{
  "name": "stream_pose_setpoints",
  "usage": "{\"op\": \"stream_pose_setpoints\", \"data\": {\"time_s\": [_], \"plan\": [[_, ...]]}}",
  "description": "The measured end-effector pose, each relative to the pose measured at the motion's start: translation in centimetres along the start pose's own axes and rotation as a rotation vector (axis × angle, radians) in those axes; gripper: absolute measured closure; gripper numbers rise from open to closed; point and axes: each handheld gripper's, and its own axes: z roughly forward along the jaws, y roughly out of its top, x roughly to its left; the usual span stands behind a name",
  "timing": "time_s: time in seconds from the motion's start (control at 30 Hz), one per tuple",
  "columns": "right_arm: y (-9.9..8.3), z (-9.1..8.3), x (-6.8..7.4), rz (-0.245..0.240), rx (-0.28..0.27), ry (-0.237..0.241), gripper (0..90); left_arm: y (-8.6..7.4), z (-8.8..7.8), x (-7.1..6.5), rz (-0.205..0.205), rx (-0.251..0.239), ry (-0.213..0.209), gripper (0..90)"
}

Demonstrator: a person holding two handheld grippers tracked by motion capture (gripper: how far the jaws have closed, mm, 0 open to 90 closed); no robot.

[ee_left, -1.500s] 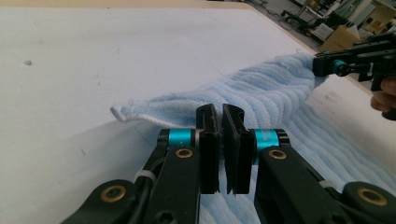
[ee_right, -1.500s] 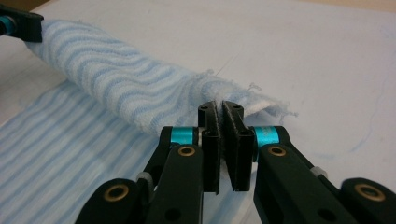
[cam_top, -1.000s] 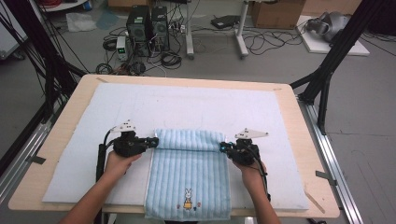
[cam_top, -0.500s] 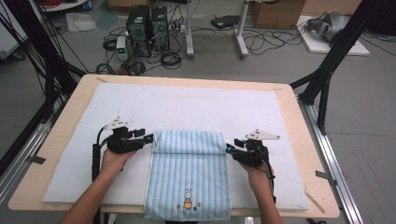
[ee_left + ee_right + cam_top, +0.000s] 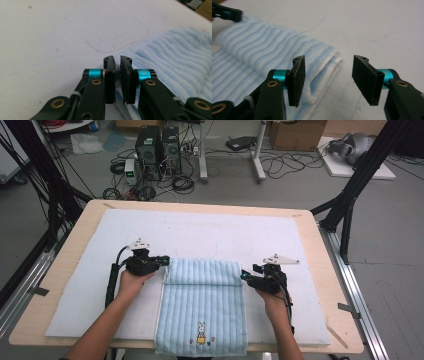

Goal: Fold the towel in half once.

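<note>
Towel: a light blue striped towel [image 5: 202, 307] lies flat on the white mat [image 5: 210, 232], at the middle of the tabletop's near edge. Its near end hangs a little over that edge. Its far end is folded over and makes a thick roll across the towel's width. A small rabbit picture [image 5: 201, 332] is stitched near the near end.

Left gripper: the left gripper [image 5: 162, 260] is at the left end of the folded roll, and its tips touch the towel's corner there. In the left gripper view the left gripper [image 5: 117, 65] has its jaws nearly together, with only a thin slit between them. They have just been closing. A little towel fabric shows low in the slit, but I cannot tell if the pads really pinch it.

Right gripper: the right gripper [image 5: 245, 274] is just beside the right end of the folded roll. In the right gripper view the right gripper [image 5: 328, 76] has its jaws wide apart, and they have just been opening. The towel's folded corner lies under the left pad [image 5: 297, 78], released, and bare mat is between the pads.

Table: a pale wooden tabletop [image 5: 327, 270] carries the mat.
</note>
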Motion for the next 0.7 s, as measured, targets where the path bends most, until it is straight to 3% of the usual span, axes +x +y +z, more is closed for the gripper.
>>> {"op": "stream_pose_setpoints", "data": {"time_s": [0.13, 0.2, 0.3, 0.4, 0.43, 0.47, 0.53, 0.7], "plan": [[1.2, 1.6, -0.2, 0.020, 0.011, -0.008, 40.8, 0.2, -0.4, -0.1, -0.010, -0.027, -0.016, 84.4], [2.0, 2.9, -0.4, 0.041, 0.025, 0.007, 45.3, 0.2, -0.4, -0.1, -0.016, -0.033, -0.017, 84.4], [3.2, 5.4, -0.3, 0.013, 0.108, 0.001, 49.9, 0.3, -0.4, 0.0, -0.032, -0.040, -0.028, 84.4], [3.6, 7.1, -0.4, 0.013, 0.192, 0.013, 62.9, 0.3, -0.5, 0.1, -0.044, -0.044, -0.032, 84.4], [3.6, 7.4, -0.5, 0.016, 0.201, 0.036, 74.7, 0.3, -0.5, 0.1, -0.045, -0.046, -0.029, 84.4], [3.6, 7.5, -0.5, 0.003, 0.204, 0.051, 83.7, 0.3, -0.6, 0.1, -0.043, -0.046, -0.034, 84.4], [3.7, 7.3, -0.3, -0.028, 0.183, 0.081, 84.6, 0.4, -0.9, 0.1, -0.051, -0.060, -0.044, 84.5], [4.3, 5.1, 0.1, -0.058, 0.098, 0.083, 84.7, 0.9, -1.9, -0.2, -0.057, -0.096, -0.079, 84.6]]}}
